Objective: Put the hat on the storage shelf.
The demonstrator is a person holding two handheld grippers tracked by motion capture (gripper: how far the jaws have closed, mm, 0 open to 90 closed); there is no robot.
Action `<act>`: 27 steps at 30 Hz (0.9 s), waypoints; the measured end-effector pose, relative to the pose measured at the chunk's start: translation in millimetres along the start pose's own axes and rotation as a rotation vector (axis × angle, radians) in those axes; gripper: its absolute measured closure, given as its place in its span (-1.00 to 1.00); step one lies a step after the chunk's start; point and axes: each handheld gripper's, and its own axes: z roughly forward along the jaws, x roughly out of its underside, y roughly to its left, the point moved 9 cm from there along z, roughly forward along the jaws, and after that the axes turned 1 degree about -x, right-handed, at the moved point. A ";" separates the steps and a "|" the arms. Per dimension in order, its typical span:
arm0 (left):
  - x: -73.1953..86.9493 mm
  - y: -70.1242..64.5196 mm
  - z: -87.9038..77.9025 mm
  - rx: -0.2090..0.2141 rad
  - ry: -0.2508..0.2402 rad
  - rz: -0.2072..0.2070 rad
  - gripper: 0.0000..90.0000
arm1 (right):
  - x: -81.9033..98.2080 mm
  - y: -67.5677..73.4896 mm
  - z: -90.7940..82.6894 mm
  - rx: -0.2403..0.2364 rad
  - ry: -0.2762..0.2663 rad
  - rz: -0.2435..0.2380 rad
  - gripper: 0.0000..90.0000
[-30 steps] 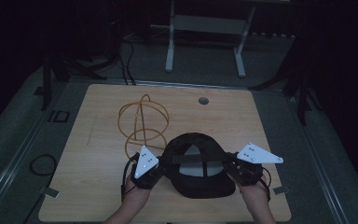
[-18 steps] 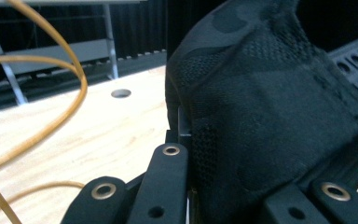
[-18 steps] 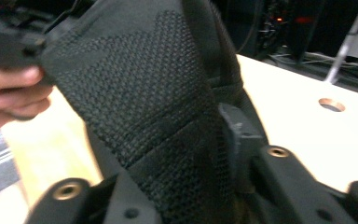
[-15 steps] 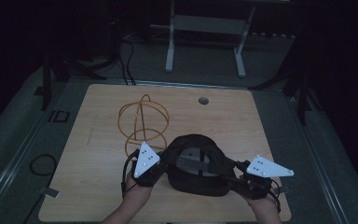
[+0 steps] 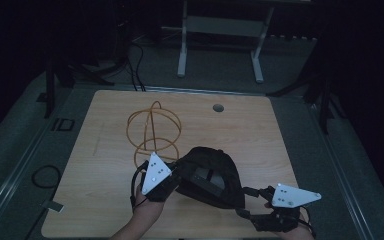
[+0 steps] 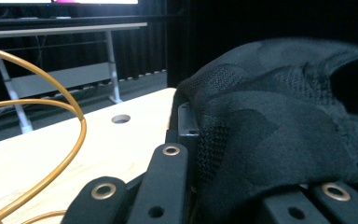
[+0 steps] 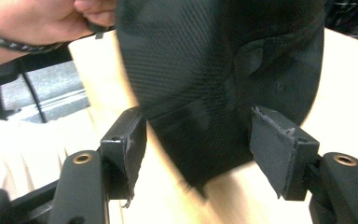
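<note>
While your left gripper [image 5: 172, 177] is clamping the black cap [image 5: 210, 175], your right gripper [image 5: 252, 220] is standing open, its jaws having just been opening and pulled back; the brim sits between them, unpinched, leaving one-sided support.

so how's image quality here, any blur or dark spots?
High view: dim all over, surroundings nearly black, black cap hard to read against the wooden table. Left gripper view: sharp on the cap fabric, black background. Right gripper view: cap's lower edge smeared by motion, jaw pads sharp.
</note>
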 end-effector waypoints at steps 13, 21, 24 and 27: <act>-7.1 1.4 -12.1 0.178 -0.096 -0.011 0.97 | -41.4 -14.9 -29.4 0.079 -0.123 -0.104 0.07; -17.2 -8.0 -24.3 0.340 -0.148 0.010 0.96 | -79.5 -5.3 -14.7 0.014 -0.122 -0.230 0.10; -18.2 -12.6 -25.3 0.380 -0.146 0.008 0.96 | -82.4 -2.0 -6.4 -0.013 -0.102 -0.261 0.00; -19.7 -17.4 -25.7 0.417 -0.154 -0.005 0.97 | -84.2 1.3 0.7 -0.017 -0.094 -0.289 -0.03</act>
